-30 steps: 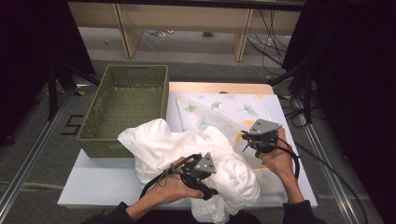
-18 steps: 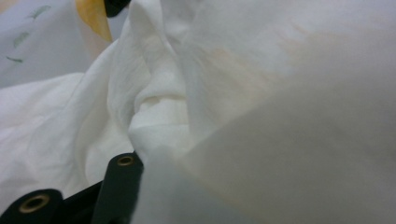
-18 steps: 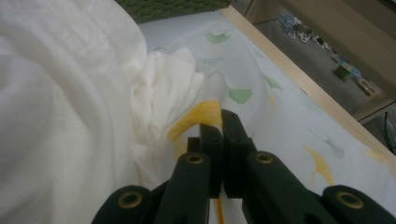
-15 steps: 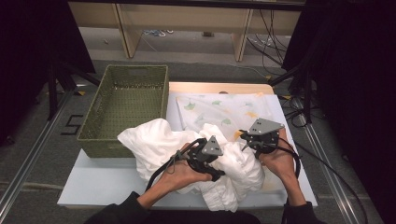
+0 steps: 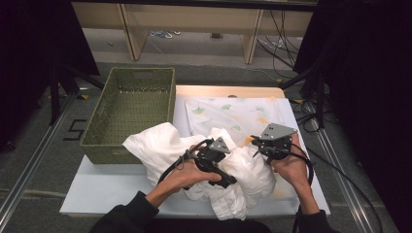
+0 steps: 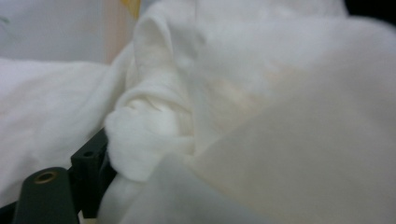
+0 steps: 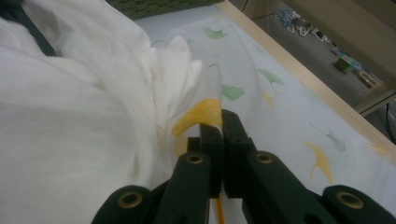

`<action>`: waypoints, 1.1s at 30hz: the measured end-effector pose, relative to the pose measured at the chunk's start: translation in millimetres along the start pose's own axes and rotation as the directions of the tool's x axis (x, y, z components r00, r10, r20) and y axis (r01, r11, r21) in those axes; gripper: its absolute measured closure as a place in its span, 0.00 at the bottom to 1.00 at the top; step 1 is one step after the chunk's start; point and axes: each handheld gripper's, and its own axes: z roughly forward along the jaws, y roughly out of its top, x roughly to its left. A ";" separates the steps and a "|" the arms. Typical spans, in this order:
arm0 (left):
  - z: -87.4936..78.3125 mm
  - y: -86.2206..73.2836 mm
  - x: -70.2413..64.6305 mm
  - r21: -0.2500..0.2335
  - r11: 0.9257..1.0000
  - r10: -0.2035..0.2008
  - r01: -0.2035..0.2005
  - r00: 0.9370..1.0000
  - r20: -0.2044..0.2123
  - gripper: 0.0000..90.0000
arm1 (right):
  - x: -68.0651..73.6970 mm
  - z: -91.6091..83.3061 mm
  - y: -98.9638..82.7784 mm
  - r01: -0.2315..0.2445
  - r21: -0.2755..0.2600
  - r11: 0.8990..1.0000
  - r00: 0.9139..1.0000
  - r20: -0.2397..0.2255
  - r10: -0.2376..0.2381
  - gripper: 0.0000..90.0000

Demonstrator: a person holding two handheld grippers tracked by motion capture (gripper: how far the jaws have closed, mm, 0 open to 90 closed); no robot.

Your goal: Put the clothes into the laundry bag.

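A crumpled white cloth point(image 5: 160, 145) lies heaped on the near part of the table, over a leaf-print sheet point(image 5: 228, 109). My left gripper point(image 5: 216, 154) rests on the heap's middle. Its jaws have just been opening and stand wide; one black finger point(image 6: 88, 161) shows, with a bunch of white cloth point(image 6: 154, 130) lying loose beside it and the other finger hidden under folds. My right gripper point(image 5: 255, 141) sits at the heap's right side. Its jaws point(image 7: 219, 126) are shut on the leaf-print sheet's edge point(image 7: 198, 114) by a yellow leaf.
A green woven basket point(image 5: 104, 148) stands at the left of the table, touching the white cloth's far-left edge. The white tabletop point(image 5: 107, 189) shows in front of the basket. Cables trail from both grippers toward the person.
My left gripper has moved away from the person and slightly right across the white heap, and its jaws have opened. The right gripper has stayed in place.
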 end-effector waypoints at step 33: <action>51.6 7.6 -5.7 -0.005 0.999 -0.043 0.043 0.994 -0.102 0.33 | 6.0 -14.0 6.2 -0.002 0.010 1.000 1.000 -0.002 0.002 1.00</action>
